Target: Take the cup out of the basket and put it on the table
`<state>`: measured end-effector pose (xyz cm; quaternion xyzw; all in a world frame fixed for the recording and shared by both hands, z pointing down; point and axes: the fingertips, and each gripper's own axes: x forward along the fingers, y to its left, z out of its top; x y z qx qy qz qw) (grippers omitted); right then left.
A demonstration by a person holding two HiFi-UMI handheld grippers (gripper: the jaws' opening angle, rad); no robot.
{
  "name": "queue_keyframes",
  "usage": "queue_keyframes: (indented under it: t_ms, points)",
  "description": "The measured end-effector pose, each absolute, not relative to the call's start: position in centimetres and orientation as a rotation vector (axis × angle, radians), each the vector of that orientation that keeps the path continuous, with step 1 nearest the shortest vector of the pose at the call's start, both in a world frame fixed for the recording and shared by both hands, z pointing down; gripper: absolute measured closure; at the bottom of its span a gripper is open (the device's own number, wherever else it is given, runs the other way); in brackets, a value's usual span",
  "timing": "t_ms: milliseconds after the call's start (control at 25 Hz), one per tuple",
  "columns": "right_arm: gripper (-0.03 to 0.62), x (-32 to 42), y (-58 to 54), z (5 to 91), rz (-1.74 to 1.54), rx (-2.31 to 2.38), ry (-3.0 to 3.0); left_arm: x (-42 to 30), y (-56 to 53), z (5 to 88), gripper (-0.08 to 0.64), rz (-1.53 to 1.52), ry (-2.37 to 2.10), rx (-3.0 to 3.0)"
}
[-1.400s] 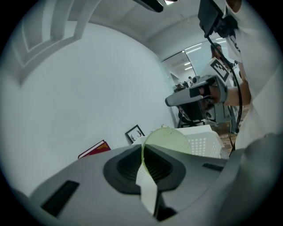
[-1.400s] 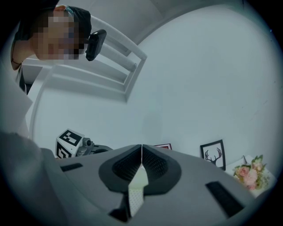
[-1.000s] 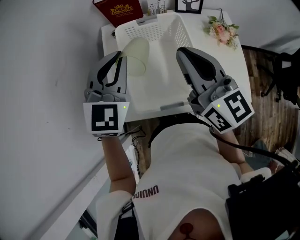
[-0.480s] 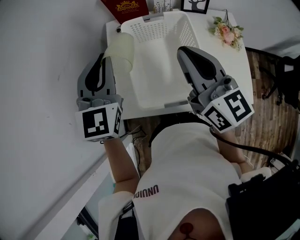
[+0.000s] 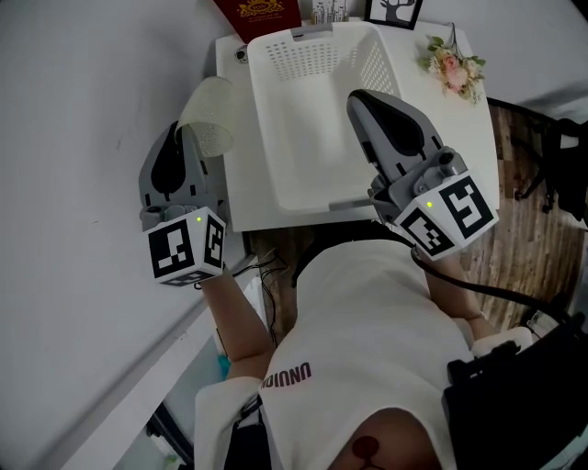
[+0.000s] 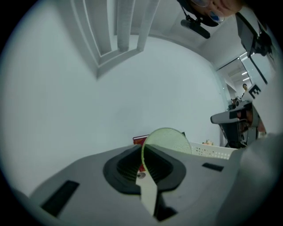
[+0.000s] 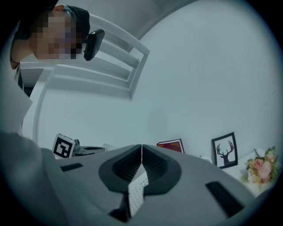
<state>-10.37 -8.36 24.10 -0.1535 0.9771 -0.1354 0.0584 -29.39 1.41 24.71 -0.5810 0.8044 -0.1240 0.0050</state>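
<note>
A pale green translucent cup [image 5: 210,114] hangs in the air, tilted, to the left of the white basket [image 5: 317,138] and over the table's left edge [image 5: 235,174]. My left gripper [image 5: 186,130] is shut on the cup's rim. In the left gripper view the cup [image 6: 170,139] rises from between the closed jaws of the left gripper [image 6: 143,151], its wall pinched there. My right gripper [image 5: 364,99] is shut, holds nothing, and hovers over the basket's right side. In its own view the right gripper [image 7: 141,148] has its jaws pressed together.
A red book [image 5: 262,9], a framed deer picture [image 7: 224,150] and a bunch of pink flowers [image 5: 452,66] stand along the table's far side. A grey wall [image 5: 73,138] runs close along the left. Wooden floor [image 5: 533,229] lies to the right.
My left gripper has carried the cup leftward, from above the basket's left rim to beyond it near the table's left edge. The right gripper has stayed put.
</note>
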Motion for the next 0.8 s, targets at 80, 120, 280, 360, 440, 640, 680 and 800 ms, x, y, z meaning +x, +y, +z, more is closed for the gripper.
queue_keyframes:
  t_ms: [80,120,280,360,440,640,680,800]
  points:
    - [0.572,-10.6,-8.2,24.2,-0.411,-0.457,2.965,-30.0,2.0,25.4,0.534,-0.401,2.558,-1.811]
    - [0.572,-10.7,-8.2,24.2,-0.411,-0.452,2.967,-30.3,2.2,25.7,0.534,-0.408,2.572,-1.806]
    - [0.572,-11.2,-8.1,24.3,-0.411,-0.435,2.975,-31.1,2.9,26.6,0.534,-0.427,2.61,-1.789]
    - [0.572,-11.3,-8.0,24.4,-0.409,-0.43,2.979,-31.4,3.1,27.2,0.534,-0.443,2.63,-1.788]
    - [0.572,-11.4,-7.9,24.4,-0.405,-0.425,2.98,-31.6,3.3,27.9,0.534,-0.467,2.65,-1.791]
    - [0.572,-11.4,-7.9,24.4,-0.4,-0.42,2.982,-32.0,3.5,29.8,0.534,-0.504,2.692,-1.813]
    - [0.572,-11.4,-7.9,24.4,-0.4,-0.421,2.982,-32.1,3.5,30.2,0.534,-0.509,2.702,-1.818]
    - [0.572,-11.5,-7.9,24.4,-0.403,-0.42,2.984,-32.3,3.6,31.4,0.534,-0.527,2.732,-1.841]
